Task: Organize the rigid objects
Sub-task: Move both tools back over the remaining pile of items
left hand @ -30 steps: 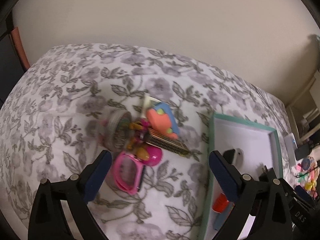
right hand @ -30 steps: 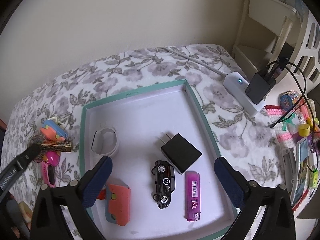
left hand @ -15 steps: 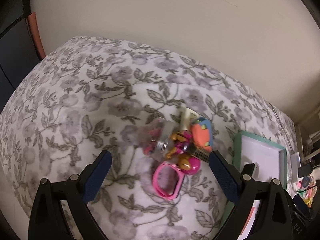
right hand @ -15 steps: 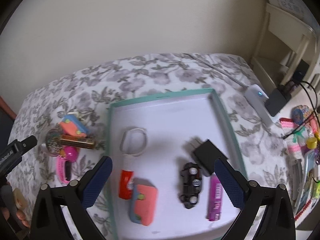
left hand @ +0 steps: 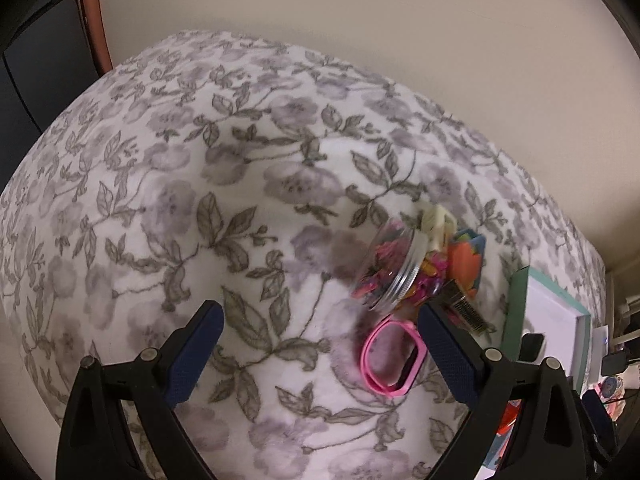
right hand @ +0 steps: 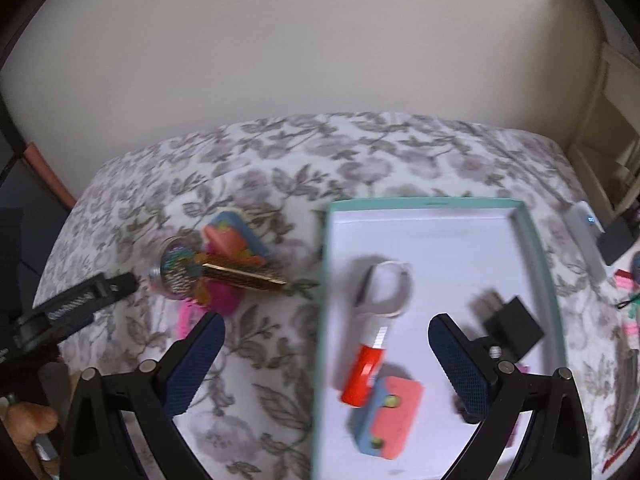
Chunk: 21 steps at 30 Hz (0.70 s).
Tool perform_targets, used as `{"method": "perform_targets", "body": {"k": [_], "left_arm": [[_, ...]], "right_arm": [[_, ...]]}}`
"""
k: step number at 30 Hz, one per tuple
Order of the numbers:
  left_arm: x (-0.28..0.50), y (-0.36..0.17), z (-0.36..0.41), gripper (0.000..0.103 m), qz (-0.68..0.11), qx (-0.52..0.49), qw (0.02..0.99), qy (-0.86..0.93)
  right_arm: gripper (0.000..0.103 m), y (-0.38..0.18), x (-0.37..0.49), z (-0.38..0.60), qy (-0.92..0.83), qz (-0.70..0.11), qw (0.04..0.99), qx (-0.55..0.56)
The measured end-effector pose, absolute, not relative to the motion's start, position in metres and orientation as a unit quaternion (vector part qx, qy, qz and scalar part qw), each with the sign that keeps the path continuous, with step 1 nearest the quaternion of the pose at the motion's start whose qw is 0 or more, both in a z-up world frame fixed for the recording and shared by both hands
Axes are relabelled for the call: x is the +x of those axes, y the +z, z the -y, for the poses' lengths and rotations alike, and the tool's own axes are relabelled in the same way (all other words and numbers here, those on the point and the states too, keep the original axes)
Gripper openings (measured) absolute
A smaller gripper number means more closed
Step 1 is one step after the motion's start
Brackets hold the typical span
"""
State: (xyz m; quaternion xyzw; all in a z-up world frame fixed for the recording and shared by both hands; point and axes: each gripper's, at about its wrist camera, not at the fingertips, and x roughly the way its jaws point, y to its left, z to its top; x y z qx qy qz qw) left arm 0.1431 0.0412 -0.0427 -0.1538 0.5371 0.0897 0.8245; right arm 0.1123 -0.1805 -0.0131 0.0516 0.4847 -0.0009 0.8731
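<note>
A pile of small items lies on the floral bedspread (left hand: 240,200): a clear jar of colourful bits (left hand: 390,264) on its side, a pink frame (left hand: 394,360), an orange-and-blue toy (left hand: 466,256) and a gold comb-like bar (right hand: 244,278). My left gripper (left hand: 316,316) is open, with the pile just ahead of its right finger. Over the left edge of the teal tray (right hand: 440,202), my right gripper (right hand: 326,328) is open and holds nothing. The tray holds a white ring (right hand: 384,288), a red tube (right hand: 364,372), an orange-and-blue toy (right hand: 388,416) and a black charger (right hand: 512,324).
A white power strip (right hand: 584,232) with a black adapter (right hand: 616,240) lies right of the tray. The wall runs behind the bed. A dark cabinet (left hand: 32,80) stands at the left. A hand (right hand: 28,420) shows at the lower left of the right wrist view.
The left gripper has swung left, so the pile now sits at the right of its view. The right gripper has moved left, from over the tray's middle to its left edge.
</note>
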Motion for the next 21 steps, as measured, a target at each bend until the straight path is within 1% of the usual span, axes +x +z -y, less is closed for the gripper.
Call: {"method": "perform_targets", "body": {"k": [13,21], "left_arm": [[0.145,-0.063,-0.061,0.098,-0.553,-0.180,0.806,0.110],[0.145,-0.066,-0.078,0.098,-0.545,-0.208,0.803,0.124]], "right_arm": [[0.102,-0.045,0.124,0.121,0.065,-0.508,0.859,0.022],[0.101,-0.071,0.133,0.099,0.086,-0.527,0.846,0.008]]}}
